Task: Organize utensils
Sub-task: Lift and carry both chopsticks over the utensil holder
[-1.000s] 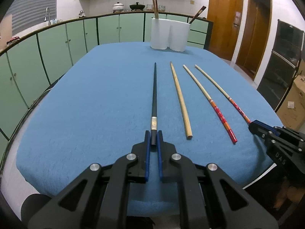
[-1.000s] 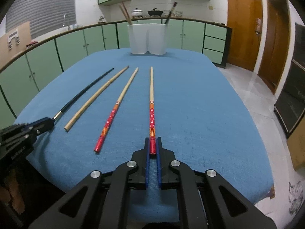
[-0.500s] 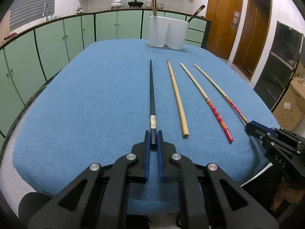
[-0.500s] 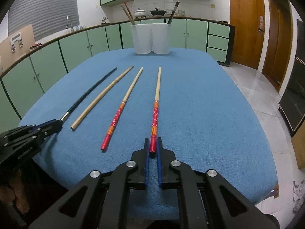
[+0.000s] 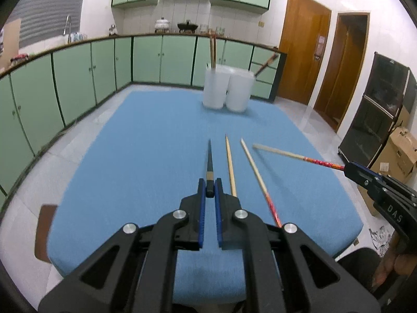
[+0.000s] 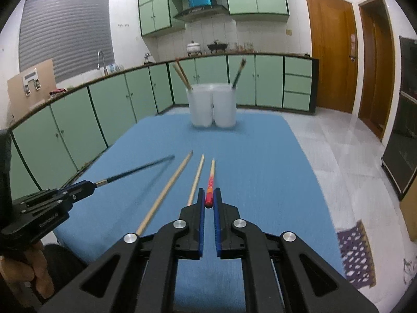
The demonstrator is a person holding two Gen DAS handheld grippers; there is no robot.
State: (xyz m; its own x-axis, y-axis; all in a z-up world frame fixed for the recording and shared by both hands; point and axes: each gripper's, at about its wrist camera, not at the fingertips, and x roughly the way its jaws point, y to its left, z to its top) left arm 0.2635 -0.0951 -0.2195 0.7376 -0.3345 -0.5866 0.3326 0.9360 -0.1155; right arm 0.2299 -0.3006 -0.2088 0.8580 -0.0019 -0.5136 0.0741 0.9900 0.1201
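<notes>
My left gripper (image 5: 209, 182) is shut on the thick end of a black chopstick (image 5: 209, 159) and holds it above the blue-covered table (image 5: 143, 156). My right gripper (image 6: 209, 191) is shut on the red end of a red-patterned chopstick (image 6: 211, 177), which is also off the cloth. Between them on the cloth lie a plain wooden chopstick (image 5: 230, 167) and a second red-patterned chopstick (image 5: 256, 177). Each gripper shows in the other's view: the right gripper (image 5: 349, 167) and the left gripper (image 6: 90, 184). Two white holders (image 6: 212, 105) with chopsticks in them stand at the table's far end.
Green cabinets run along the left and the back. A dark glass-fronted cabinet (image 5: 375, 109) and a cardboard box (image 5: 401, 151) stand to the right of the table. A purple mat (image 6: 354, 253) lies on the floor, and a brown seat (image 5: 44, 229) sits at the near left corner.
Both grippers have risen, and the black and the red-patterned chopstick came up off the cloth with them. The two middle chopsticks stayed where they were.
</notes>
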